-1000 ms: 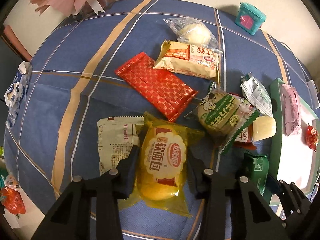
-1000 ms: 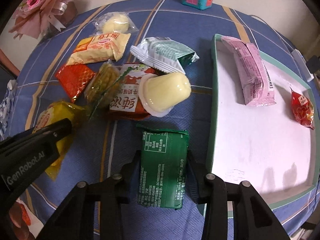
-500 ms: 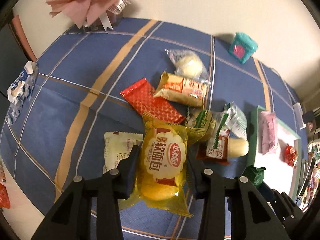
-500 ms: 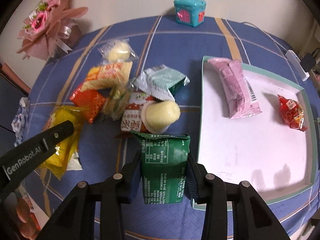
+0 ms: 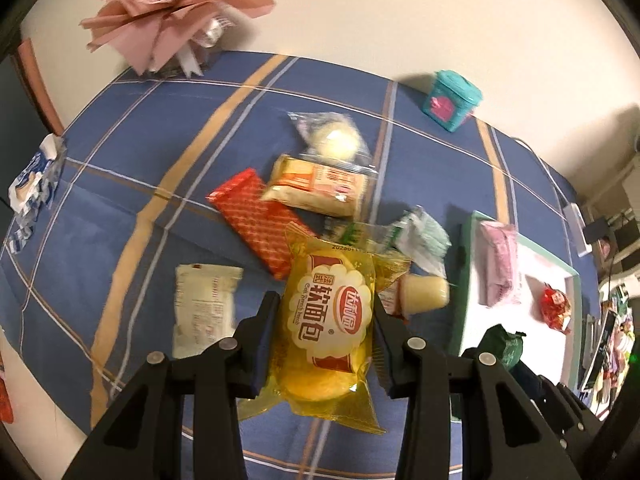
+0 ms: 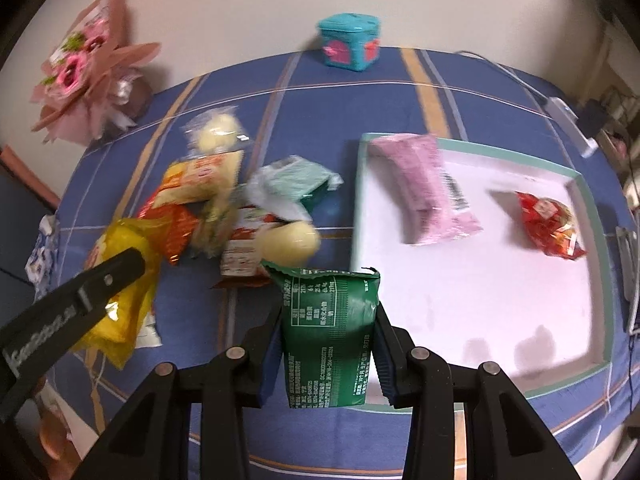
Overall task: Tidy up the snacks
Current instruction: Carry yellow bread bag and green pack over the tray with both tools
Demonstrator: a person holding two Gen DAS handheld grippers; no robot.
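My left gripper [image 5: 324, 332] is shut on a yellow bread packet [image 5: 328, 320] and holds it above the blue tablecloth. My right gripper [image 6: 326, 336] is shut on a dark green packet [image 6: 328, 328], lifted near the left rim of the white tray [image 6: 480, 300]. The tray holds a pink packet [image 6: 424, 188] and a red packet [image 6: 548, 224]. The yellow packet also shows at the left of the right wrist view [image 6: 120, 280], and the green packet at the lower right of the left wrist view [image 5: 504, 344].
A pile of snacks lies mid-table: a red packet [image 5: 256, 216], an orange-and-cream packet [image 5: 316, 192], a clear bag with a bun [image 5: 332, 140], a pale green packet [image 5: 420, 236], a jelly cup [image 5: 424, 292], a white packet [image 5: 204, 304]. A teal box [image 5: 450, 100] and a pink bouquet [image 5: 168, 12] stand at the back.
Both grippers have risen from the table with their packets; the table looks farther away. The right gripper has shifted toward the tray's left rim.
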